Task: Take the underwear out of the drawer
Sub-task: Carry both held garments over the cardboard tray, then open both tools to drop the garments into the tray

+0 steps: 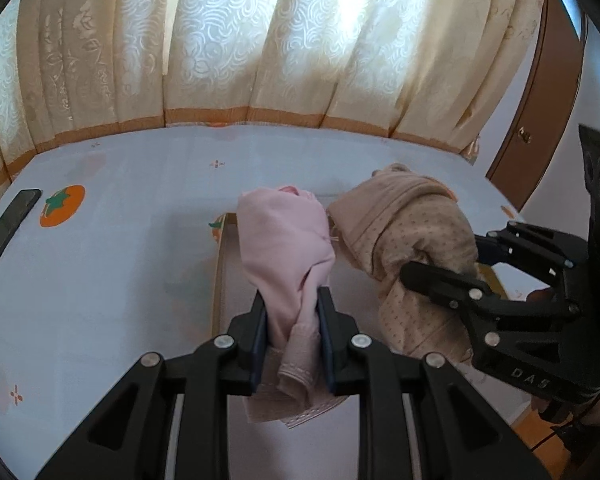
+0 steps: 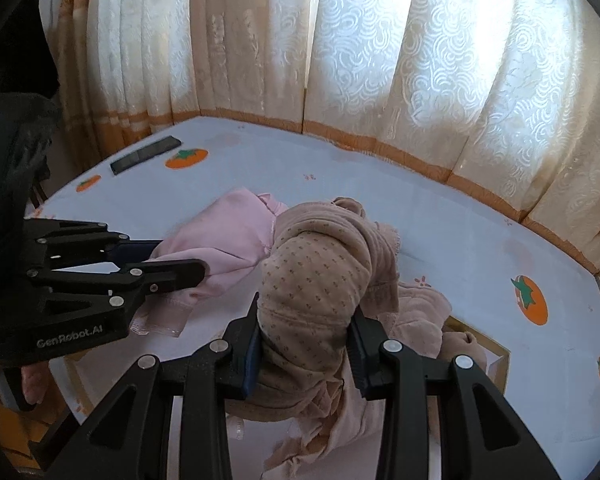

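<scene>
Pale pink plain knit underwear [image 1: 284, 248], with a dusty-pink ribbed hem, was noted. Tan knit underwear [image 2: 320, 276] carried rows of small brown dots; its trim was a slightly pinker beige. Pale blue-white tablecloth [image 1: 140, 168] was printed with orange persimmons with green caps and small orange flower sprigs. Cream curtain [image 2: 440, 80] showed a white swirl-and-flower jacquard above an orange band at its lower edge. Both matte black plastic grippers, left [image 1: 292, 312] and right [image 2: 306, 328], had dark blue pads and silver rivets.

A pale tablecloth [image 1: 140, 280] printed with orange persimmons [image 1: 62, 205] is seen below cream patterned curtains [image 1: 228, 40], with a dark phone [image 1: 9, 230] laid near its edge and a brown door [image 1: 540, 120] beside.
</scene>
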Demonstrator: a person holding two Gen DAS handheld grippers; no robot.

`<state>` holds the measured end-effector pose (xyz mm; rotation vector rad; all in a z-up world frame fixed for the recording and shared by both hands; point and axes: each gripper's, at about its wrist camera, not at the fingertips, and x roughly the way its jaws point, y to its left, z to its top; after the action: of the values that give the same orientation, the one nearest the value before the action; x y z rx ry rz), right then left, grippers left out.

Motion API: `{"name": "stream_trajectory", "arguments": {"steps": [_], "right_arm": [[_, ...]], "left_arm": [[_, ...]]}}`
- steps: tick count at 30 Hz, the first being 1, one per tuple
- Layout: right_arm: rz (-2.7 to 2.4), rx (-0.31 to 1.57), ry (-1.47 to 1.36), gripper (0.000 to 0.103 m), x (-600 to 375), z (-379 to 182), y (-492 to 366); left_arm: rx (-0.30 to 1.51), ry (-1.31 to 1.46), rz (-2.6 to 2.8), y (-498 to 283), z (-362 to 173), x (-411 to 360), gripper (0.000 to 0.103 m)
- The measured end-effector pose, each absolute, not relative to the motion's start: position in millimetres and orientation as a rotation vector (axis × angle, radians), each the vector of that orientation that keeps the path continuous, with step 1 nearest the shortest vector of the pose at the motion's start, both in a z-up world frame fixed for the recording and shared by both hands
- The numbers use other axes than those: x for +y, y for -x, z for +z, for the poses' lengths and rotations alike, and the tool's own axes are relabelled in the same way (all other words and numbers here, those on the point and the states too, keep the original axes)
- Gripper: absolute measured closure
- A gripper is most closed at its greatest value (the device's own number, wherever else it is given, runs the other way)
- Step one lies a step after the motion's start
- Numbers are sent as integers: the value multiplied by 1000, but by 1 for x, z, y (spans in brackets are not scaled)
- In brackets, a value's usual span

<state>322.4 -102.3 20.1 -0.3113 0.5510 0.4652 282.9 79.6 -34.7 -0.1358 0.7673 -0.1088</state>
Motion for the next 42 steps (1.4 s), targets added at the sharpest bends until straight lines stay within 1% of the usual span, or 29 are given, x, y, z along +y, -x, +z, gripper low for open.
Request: {"name": "stream_trajectory", "arguments": {"steps": [11,15,16,17,18,19,22,26,29,31,33,36,42], "right_arm": [[450,639,333,64,-93,0,-344],[452,645,329,62,-94,-3,-344],[453,649,322,58,-95,-4,-343],[452,653,314,55,-96,-4,-344],[448,657,309,48,-97,-5,-344],[446,658,305,47,-98,-6,-343],[438,640,316,46,-98,-5,-337],[435,609,320,43,-103,1,-324],[436,592,310,41,-110,6,-314],[437,576,310,41,-116,10,-304],[444,561,304,41,-124,14,-293],[456,542,286,40,-137,17,-278],[494,510,243,38,-158,20,-243]], "left_arm": [[835,130,-90,-298,-54,81,82],[835,126,-86,-298,-58,79,81],[835,123,-86,-298,-58,79,81],[836,120,-86,-299,-58,78,80],[835,118,-86,-298,-58,77,76],[831,120,-86,-297,-57,77,75],[818,118,-89,-294,-56,76,72],[792,105,-91,-284,-54,71,62],[760,93,-99,-274,-48,67,61],[733,83,-102,-266,-44,64,57],[707,76,-106,-257,-40,60,52],[680,76,-117,-245,-37,56,50],[657,100,-155,-223,-37,51,50]]}}
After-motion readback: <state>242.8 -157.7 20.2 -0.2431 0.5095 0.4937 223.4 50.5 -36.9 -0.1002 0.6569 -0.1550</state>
